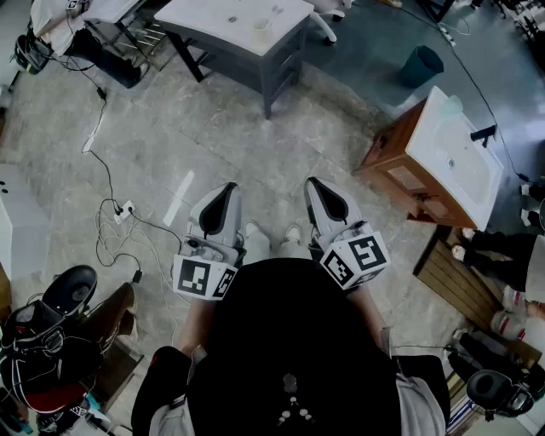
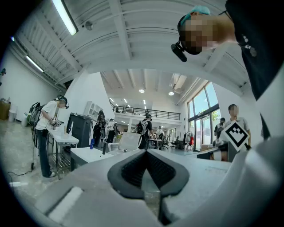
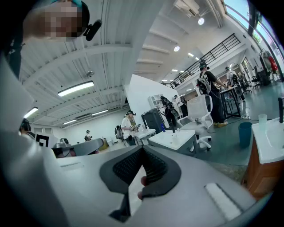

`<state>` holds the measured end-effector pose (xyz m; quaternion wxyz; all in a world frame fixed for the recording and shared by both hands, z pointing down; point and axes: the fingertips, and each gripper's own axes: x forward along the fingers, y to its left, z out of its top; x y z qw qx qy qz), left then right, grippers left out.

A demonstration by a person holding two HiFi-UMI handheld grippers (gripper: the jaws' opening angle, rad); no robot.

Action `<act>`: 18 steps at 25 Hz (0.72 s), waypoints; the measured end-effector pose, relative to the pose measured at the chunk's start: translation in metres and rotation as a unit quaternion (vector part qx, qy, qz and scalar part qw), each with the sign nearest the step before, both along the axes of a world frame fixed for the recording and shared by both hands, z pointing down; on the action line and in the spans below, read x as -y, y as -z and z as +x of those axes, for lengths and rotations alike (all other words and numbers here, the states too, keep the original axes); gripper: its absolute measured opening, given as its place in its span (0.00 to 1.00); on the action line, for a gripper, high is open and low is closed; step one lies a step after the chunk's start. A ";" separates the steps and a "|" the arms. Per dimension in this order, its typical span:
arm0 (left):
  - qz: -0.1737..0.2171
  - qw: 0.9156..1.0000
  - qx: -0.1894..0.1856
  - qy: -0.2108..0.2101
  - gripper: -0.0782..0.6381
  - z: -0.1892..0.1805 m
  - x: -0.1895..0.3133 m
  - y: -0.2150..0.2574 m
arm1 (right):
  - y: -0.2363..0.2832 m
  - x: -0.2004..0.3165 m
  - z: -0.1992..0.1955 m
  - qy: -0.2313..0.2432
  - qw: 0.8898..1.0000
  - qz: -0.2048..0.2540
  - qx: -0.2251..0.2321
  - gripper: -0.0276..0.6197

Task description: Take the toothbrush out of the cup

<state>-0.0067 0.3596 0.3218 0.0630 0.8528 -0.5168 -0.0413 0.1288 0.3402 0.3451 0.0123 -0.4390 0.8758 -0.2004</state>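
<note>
- While the person stands looking down at the grey stone-look floor (image 1: pixel 213 128), both grippers are held low against the body and point forward, well apart from either table.
- The left gripper (image 1: pixel 226 191) has its jaws clenched. In the left gripper view the dark ribbed pads (image 2: pixel 133 170) meet at the tip with nothing gripped.
- The right gripper (image 1: pixel 317 187) also has its jaws clenched with nothing gripped, and the right gripper view shows the pad tips touching. A pinkish bit shows through the gap lower down; can't tell what it is.
- The toothbrush is too small to make out in any view.
- There are two candidate cups, and I can't tell which one holds it.
- One is a pale translucent cup (image 1: pixel 261 30) on the white-topped grey table (image 1: pixel 204 17), far ahead.
- The other is a pale greenish cup (image 1: pixel 451 106) at the far corner of the white sink top (image 1: pixel 430 145) on the brown wooden cabinet (image 1: pixel 392 160), ahead and to the right.
- A black faucet (image 1: pixel 484 134) stands on that sink top, near the greenish cup.
- A dark teal round bin (image 1: pixel 421 65) stands on the floor between the grey table and the cabinet.
- A white power strip (image 1: pixel 124 210) with black and white cables lies on the floor to the left of the left gripper.
- White shoes (image 1: pixel 255 232) show between the two grippers.
</note>
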 end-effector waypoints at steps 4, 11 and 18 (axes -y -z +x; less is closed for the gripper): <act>0.000 1.000 0.001 0.003 0.11 -0.006 -0.002 0.001 | 0.003 -0.003 -0.008 0.006 1.000 0.003 0.000 0.04; -0.005 1.000 -0.002 0.006 0.11 -0.015 -0.002 -0.003 | 0.004 -0.001 -0.022 0.015 1.000 0.003 -0.008 0.04; -0.007 1.000 -0.014 0.011 0.11 -0.028 -0.001 -0.007 | 0.004 -0.001 -0.036 0.021 1.000 -0.004 -0.013 0.04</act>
